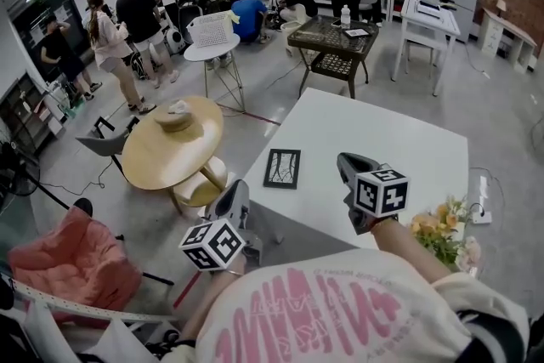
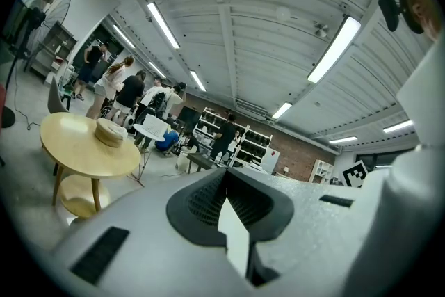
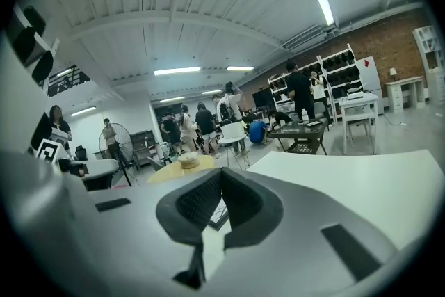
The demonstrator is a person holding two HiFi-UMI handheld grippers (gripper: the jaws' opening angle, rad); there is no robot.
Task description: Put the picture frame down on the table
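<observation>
The picture frame [image 1: 281, 168] lay flat on the white tabletop [image 1: 399, 140] at mid-frame in the head view, apart from both tools. The left tool [image 1: 237, 196], at lower left, seemed clenched on nothing. The right tool [image 1: 349, 163], right of centre, was clenched and empty.

No word or number can be read anywhere: the large pink lettering [image 1: 319, 320] on the person's white shirt [image 1: 255, 327] is too distorted to make out, and the left marker cube [image 1: 212, 244] and right marker cube [image 1: 381, 192] carry only black-and-white square patterns.
</observation>
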